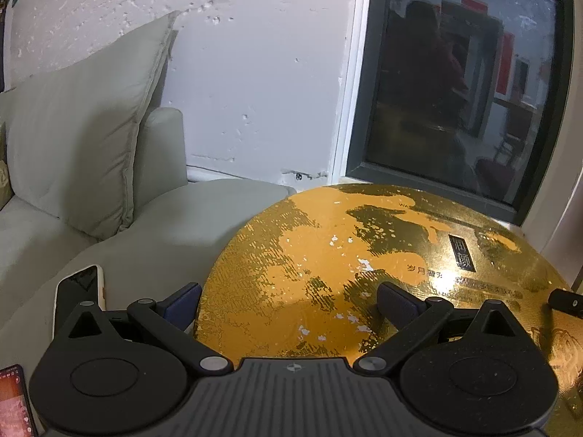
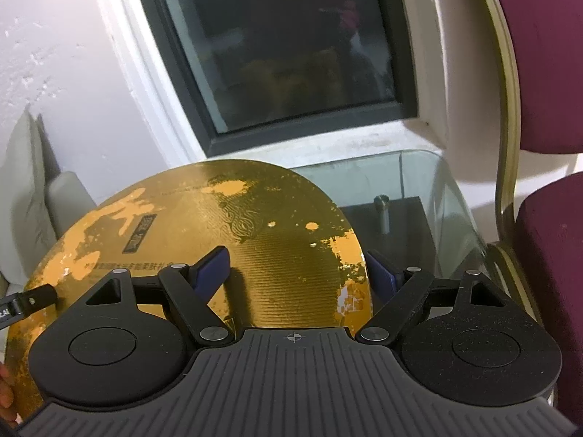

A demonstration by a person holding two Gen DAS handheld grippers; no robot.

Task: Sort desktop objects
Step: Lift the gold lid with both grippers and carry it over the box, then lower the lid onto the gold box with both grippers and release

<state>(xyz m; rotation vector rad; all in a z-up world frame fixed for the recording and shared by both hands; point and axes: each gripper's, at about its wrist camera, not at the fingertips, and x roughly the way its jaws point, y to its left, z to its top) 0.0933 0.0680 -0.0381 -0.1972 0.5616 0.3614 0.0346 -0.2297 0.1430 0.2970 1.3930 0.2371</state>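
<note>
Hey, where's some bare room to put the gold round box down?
Free: the glass table between the gold round box and the maroon chair, below the window sill. Also the grey sofa seat between the cushion and the box. Crowded: the sofa's near edge, where two phones lie beside the left tool.

Gold disc (image 2: 204,225) on glass table (image 2: 430,182)

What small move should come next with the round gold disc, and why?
Probably shut the right hand-held gripper on the right edge of the round gold disc: it is open with that edge between its fingers. The left hand-held gripper, also open, brackets the left edge, so both could then lift.
</note>
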